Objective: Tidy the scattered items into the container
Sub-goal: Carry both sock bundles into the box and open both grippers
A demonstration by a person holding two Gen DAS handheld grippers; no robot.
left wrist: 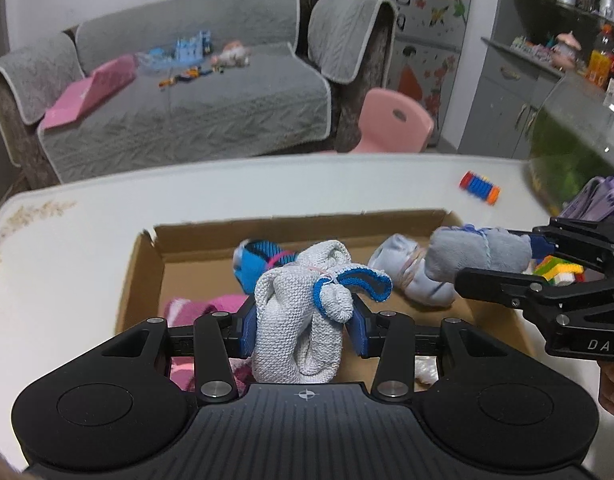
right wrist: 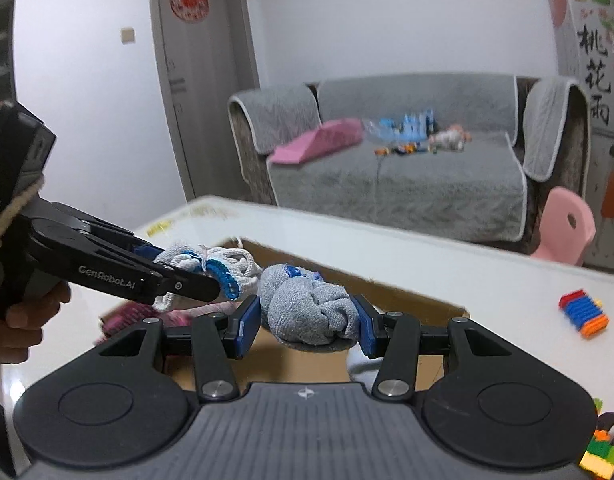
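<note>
My left gripper [left wrist: 301, 330] is shut on a white knitted sock bundle with blue trim [left wrist: 303, 312], held over the open cardboard box [left wrist: 299, 222]. My right gripper [right wrist: 307, 320] is shut on a grey rolled sock bundle [right wrist: 311, 312], also above the box [right wrist: 407, 294]. In the left wrist view the right gripper [left wrist: 519, 264] reaches in from the right with the grey bundle [left wrist: 479, 252]. In the right wrist view the left gripper [right wrist: 211, 276] comes from the left with the white bundle [right wrist: 227, 260]. Inside the box lie a blue sock bundle [left wrist: 251, 264], a pale blue one [left wrist: 407, 272] and a pink one [left wrist: 191, 306].
A ridged toy in red, blue and orange [left wrist: 480, 187] lies on the white table [left wrist: 87, 248] beyond the box. Colourful building bricks [right wrist: 601, 452] sit at the table's near right. A grey sofa [left wrist: 187, 92] and a pink chair [left wrist: 395, 124] stand behind.
</note>
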